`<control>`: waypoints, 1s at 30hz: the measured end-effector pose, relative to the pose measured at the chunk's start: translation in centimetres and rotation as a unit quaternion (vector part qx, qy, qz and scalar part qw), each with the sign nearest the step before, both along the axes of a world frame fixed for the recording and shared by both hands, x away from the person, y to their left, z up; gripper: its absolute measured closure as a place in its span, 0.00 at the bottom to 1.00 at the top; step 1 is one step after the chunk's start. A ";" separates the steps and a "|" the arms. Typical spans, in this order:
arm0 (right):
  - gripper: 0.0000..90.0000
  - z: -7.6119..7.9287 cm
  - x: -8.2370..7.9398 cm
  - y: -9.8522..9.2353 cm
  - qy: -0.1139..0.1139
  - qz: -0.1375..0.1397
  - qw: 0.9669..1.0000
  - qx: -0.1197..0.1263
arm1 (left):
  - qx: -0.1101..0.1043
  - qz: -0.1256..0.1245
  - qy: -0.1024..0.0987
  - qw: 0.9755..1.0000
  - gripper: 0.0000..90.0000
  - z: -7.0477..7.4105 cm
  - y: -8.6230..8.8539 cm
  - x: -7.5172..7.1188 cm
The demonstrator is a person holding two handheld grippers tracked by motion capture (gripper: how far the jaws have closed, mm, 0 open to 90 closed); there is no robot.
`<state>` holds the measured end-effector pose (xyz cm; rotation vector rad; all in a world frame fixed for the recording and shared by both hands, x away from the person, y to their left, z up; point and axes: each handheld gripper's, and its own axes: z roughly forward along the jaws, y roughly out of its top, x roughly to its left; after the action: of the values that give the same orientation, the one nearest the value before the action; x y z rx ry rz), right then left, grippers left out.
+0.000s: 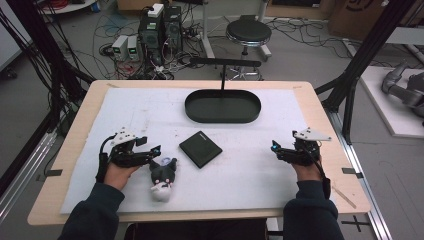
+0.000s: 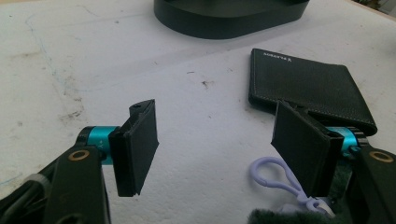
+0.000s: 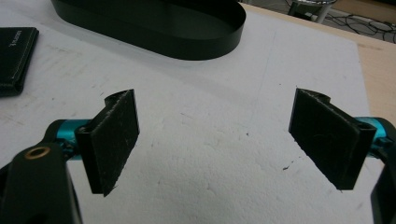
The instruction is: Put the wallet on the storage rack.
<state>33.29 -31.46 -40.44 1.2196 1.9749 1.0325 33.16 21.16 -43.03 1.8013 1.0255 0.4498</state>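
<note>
Left gripper (image 1: 155, 151), jaws apart and empty, just beside plush toy (image 1: 162, 179) near the table's front edge; wallet (image 1: 200, 148) mid-table. Right gripper (image 1: 274, 147) open, empty, near right edge.

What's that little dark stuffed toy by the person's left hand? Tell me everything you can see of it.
The plush toy is small, with a black fuzzy head, two pointed ears and a white lower body. It looks soft, like fabric. It lies flat on the white mat, ears pointing away from the person, just right of the left gripper. A lilac plastic loop clip is attached at its head. The open fingers are close beside it.
</note>
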 end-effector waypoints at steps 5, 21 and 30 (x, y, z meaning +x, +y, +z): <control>0.18 0.0 -0.1 0.1 0.000 0.003 1.000 0.003 | 0.000 0.001 -0.003 1.000 0.34 0.0 -0.1 0.1; 0.30 -0.5 1.7 9.5 0.042 0.162 0.985 0.034 | 0.001 0.018 -0.015 1.000 0.34 0.1 0.8 0.1; 0.34 -1.6 4.8 16.0 0.090 0.219 0.971 0.030 | 0.000 0.026 -0.017 1.000 0.34 0.1 1.2 0.3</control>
<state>38.10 -15.41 -42.00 0.9538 2.4419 1.2345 33.45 22.38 -42.95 1.7639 1.0506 0.5106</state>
